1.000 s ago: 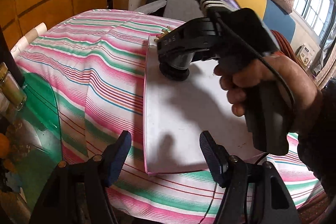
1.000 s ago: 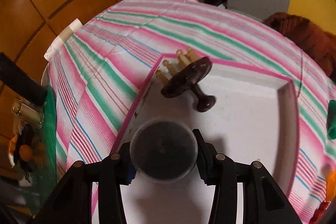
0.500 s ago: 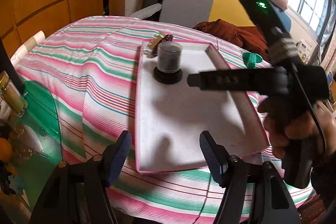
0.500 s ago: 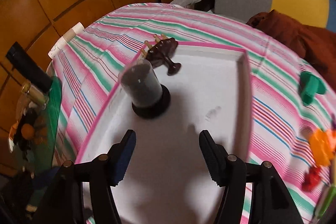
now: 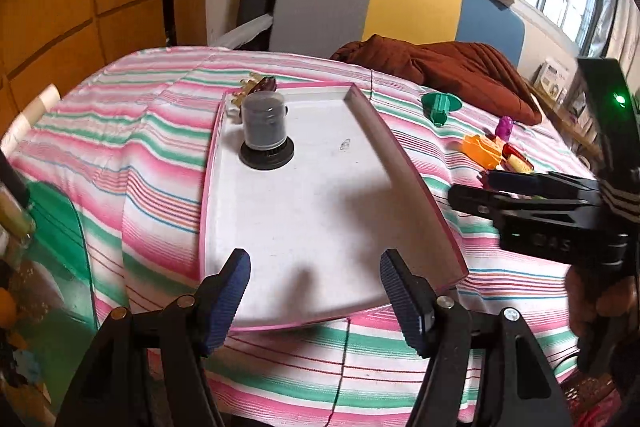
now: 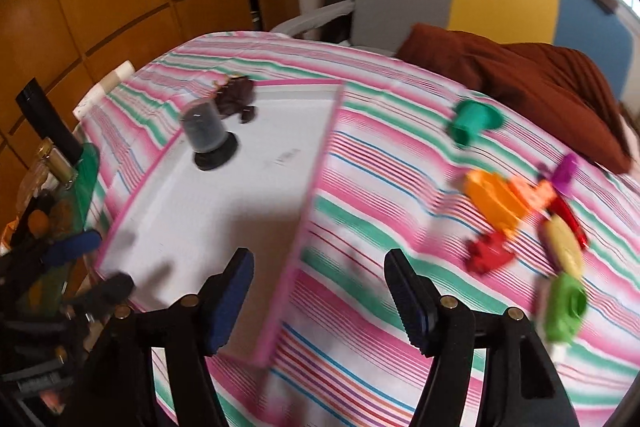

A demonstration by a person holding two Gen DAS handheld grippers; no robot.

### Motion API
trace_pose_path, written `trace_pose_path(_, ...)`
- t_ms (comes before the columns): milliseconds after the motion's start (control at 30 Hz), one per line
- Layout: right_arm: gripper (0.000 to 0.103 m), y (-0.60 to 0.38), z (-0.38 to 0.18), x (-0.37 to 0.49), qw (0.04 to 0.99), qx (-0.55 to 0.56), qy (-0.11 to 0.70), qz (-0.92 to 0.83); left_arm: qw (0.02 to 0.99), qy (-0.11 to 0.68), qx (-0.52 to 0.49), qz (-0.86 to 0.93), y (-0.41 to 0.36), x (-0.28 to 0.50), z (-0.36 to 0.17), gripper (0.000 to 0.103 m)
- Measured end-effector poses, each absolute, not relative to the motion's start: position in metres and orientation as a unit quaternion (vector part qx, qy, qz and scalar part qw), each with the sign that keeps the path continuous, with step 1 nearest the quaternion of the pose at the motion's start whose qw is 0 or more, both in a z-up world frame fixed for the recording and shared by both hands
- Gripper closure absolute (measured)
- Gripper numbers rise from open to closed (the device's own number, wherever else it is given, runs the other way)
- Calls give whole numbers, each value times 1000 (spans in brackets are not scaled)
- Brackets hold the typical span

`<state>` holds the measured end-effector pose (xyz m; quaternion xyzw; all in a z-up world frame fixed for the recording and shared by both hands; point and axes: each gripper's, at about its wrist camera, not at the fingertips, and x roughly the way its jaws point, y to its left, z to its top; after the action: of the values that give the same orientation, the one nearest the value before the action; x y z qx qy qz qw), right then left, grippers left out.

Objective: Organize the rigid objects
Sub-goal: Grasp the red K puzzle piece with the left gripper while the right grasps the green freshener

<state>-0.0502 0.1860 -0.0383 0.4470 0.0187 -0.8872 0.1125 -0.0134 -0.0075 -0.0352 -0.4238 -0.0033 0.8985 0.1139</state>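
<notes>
The jar [image 5: 264,125], clamped in the right gripper [image 6: 318,301] a second earlier, stood upright on its black base in the tray [image 5: 304,227], near the far left corner, just in front of the brown piece [image 6: 236,99]. The right gripper had released it and swung right; its jaws were opening, nothing between them. The left gripper [image 5: 314,301] hung over the tray's near edge, jaws apart and empty. Judgement: one placement complete; the toys [image 6: 520,223] on the cloth [image 6: 380,187] remain unsorted.

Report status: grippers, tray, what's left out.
Left gripper open, empty. Right gripper opening, empty. Dark jar upright in tray. Green piece and orange toy on cloth, path clear.
</notes>
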Motion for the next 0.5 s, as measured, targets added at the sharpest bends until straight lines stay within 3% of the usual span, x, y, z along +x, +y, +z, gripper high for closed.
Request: trace_pose_path(500,30,294,-46,-12,3,453,-21,-891,156,44,-419,893,41,-8,-29,34)
